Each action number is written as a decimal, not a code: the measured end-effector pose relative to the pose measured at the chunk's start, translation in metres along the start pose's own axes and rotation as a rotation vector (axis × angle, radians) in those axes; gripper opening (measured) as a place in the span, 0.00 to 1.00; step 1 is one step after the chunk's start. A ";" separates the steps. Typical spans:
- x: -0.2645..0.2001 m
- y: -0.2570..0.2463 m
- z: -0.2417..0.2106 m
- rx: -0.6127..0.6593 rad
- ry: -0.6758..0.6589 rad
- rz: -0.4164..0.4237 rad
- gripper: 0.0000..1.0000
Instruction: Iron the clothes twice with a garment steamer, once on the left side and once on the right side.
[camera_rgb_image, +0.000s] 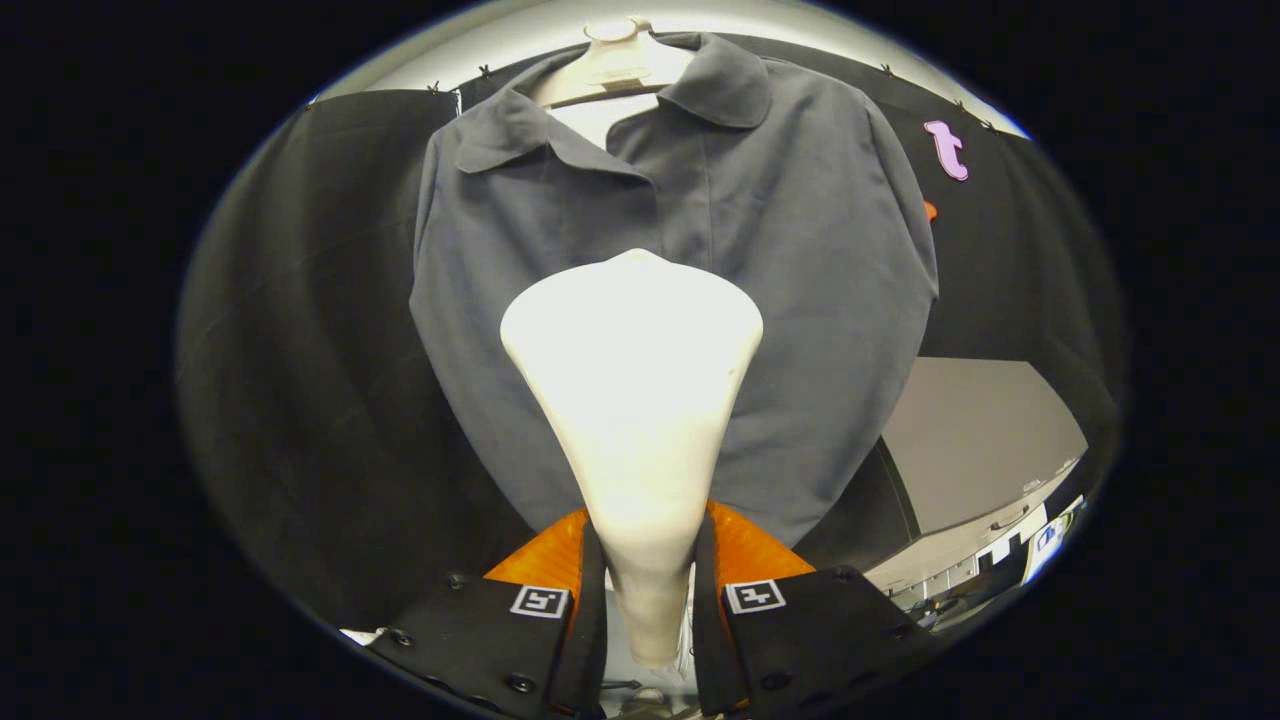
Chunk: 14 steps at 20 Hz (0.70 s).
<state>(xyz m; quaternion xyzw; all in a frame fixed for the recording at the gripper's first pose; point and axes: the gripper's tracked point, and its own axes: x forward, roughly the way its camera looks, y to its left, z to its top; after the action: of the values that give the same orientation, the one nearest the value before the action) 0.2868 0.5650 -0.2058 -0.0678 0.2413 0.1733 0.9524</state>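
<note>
The gripper (645, 580) has both fingers closed onto the narrow handle of a white plastic garment steamer (635, 400), one finger pressing each side of it, so the tool is firmly in hand. From the fingers the steamer widens toward twelve o'clock into a broad, rounded head, which stands in front of the middle of the clothing.

The clothing is a grey collared shirt-jacket (800, 250) of plain woven cloth, hanging on a pale mannequin form (612, 60) whose neck shows at twelve o'clock, beyond the steamer head. The garment spreads from about ten o'clock to two o'clock of the steamer and hangs down past it on both sides. Whether the head touches the cloth or only hovers just before it cannot be told from this angle.

As for progress: the steamer is picked up and brought to the garment, centred rather than set on either half. Nothing in the cloth shows a pass already made, so I judge both strokes, left side and right side, may still be ahead, though that is uncertain.
</note>
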 end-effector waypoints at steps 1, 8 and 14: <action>0.001 0.001 0.004 -0.004 -0.010 0.003 0.43; 0.000 0.036 0.041 -0.030 -0.056 0.029 0.43; 0.007 0.070 0.072 -0.078 -0.088 0.058 0.43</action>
<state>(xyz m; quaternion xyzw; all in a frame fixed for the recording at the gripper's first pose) 0.2985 0.6480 -0.1498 -0.0904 0.1942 0.2129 0.9533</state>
